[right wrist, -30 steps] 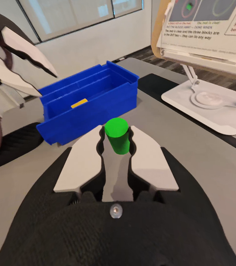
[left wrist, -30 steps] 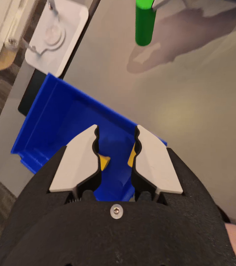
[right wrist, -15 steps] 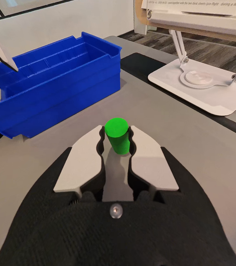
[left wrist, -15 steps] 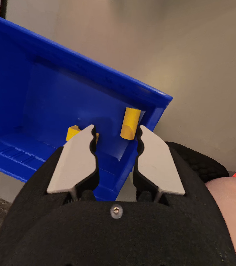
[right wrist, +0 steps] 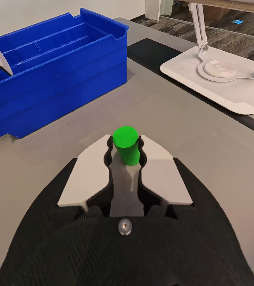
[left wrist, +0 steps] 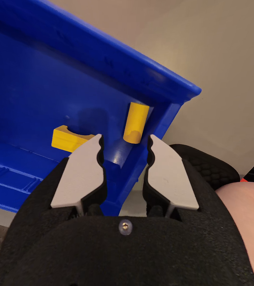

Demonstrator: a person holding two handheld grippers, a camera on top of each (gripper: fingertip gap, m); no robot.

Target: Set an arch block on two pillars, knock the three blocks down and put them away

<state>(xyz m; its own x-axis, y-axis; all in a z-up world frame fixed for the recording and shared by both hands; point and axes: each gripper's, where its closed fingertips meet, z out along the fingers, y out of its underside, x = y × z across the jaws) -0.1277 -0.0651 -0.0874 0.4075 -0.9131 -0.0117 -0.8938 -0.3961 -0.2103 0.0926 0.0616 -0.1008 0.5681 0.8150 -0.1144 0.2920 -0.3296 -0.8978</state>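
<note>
Stage: putting away, judged nearly over; no stack stands anywhere in view.
Blue bin (left wrist: 92, 65): on the grey table (right wrist: 169, 123), holding two of the three blocks.
Yellow arch block (left wrist: 66, 137): lies on the bin floor, done.
Yellow pillar (left wrist: 135, 122): lies in the bin's corner against the end wall, done.
Left claw (left wrist: 124, 140): empty, jaws wide apart, hanging over the bin's end above the yellow pieces.
Green pillar (right wrist: 127, 147): the last block out, pinched between the right claw's tips above the table, near the bin but outside it.
Right claw (right wrist: 125, 140): narrow, clamped on the green pillar.
Left to do: carry the green pillar over the bin wall and release it inside.
</note>
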